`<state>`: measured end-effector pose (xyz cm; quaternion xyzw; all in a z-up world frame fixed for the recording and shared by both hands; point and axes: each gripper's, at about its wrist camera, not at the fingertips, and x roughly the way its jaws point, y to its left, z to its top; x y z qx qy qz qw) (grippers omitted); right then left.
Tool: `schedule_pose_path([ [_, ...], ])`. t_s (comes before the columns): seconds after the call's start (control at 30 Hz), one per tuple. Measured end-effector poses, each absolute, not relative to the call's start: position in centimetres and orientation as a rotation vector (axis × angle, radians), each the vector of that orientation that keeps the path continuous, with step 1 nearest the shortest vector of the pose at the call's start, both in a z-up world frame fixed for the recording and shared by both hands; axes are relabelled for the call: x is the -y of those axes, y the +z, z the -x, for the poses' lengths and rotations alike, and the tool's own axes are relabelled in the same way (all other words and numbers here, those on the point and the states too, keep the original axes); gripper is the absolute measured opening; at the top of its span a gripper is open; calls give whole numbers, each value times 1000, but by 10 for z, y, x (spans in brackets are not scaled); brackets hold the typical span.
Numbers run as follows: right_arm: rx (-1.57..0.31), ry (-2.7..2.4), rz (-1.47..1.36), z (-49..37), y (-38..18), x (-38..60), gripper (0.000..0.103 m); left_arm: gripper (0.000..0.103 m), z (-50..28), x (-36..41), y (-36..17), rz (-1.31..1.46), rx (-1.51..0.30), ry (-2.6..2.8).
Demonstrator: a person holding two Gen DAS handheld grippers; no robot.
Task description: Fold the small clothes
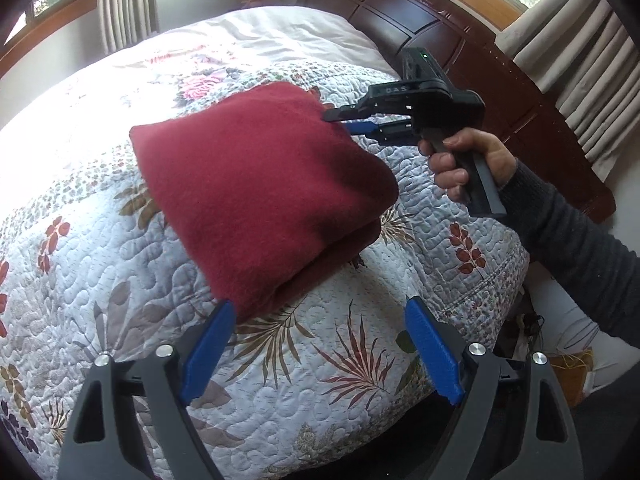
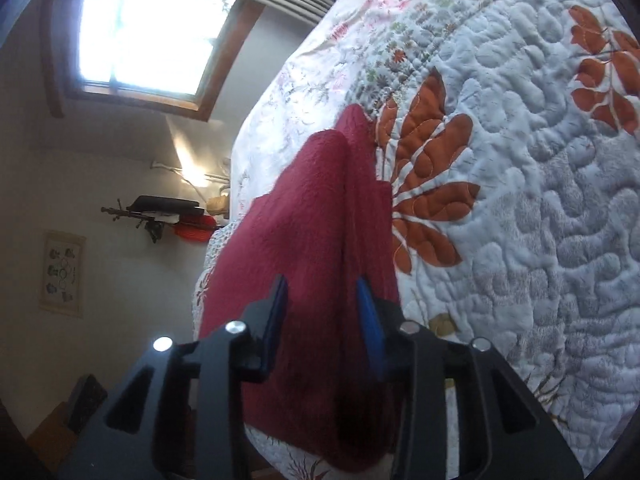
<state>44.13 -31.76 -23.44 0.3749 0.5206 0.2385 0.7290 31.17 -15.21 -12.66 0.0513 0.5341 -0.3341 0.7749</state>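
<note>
The red fleece garment (image 1: 260, 184) lies folded over on the quilted bedspread (image 1: 320, 360), near the right edge of the bed, thick where the layers double at the near side; it sits there because the quilt gives a broad, soft surface to fold on. The right gripper (image 1: 340, 120) comes in from the right, held by a hand (image 1: 464, 168) in a dark sleeve; its fingers are pinched on the far-right edge of the fleece — from its own camera the cloth fills the gap between the two blue pads (image 2: 370, 320), so it seems to hold the top layers together, to carry or square the fold. The left gripper (image 1: 316, 348) hangs at the near side with its fingers spread wide, gripping nothing; its left pad sits just beside the garment's near corner, likely ready to pin or take that corner. The wooden headboard (image 1: 440, 28) stands far right; the fold looks nearly complete — only tidying left, I'd judge.
</note>
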Motion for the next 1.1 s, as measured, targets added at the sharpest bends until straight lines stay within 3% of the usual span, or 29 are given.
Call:
schedule_pose_path([
  [0.2,-1194,598,-780,-375,-227,310,64,87,-307,193,-131,-528,-1000,-618],
  [0.37,-1214,593,-823,-370,-241,297,64,88,-300,224,-175,-954,-941,-535],
  [0.5,-1202,593,-869,-363,-238,305,63,88,-281,235,-200,-1217,-773,-498],
  [0.63,-1187,566,-931,-340,-241,333,63,88,-283,236,-199,-1266,-676,-424],
  [0.67,-1178,553,-959,-335,-241,336,63,86,-288,234,-197,-1229,-702,-432],
  [0.7,-1171,533,-981,-330,-243,342,63,65,-291,233,-195,-1192,-729,-446],
  [0.77,-1148,503,-1028,-321,-245,345,63,49,-292,228,-198,-1169,-750,-474],
  [1.1,-1104,503,-1280,-319,-285,312,63,45,-275,222,-206,-1261,-708,-592],
])
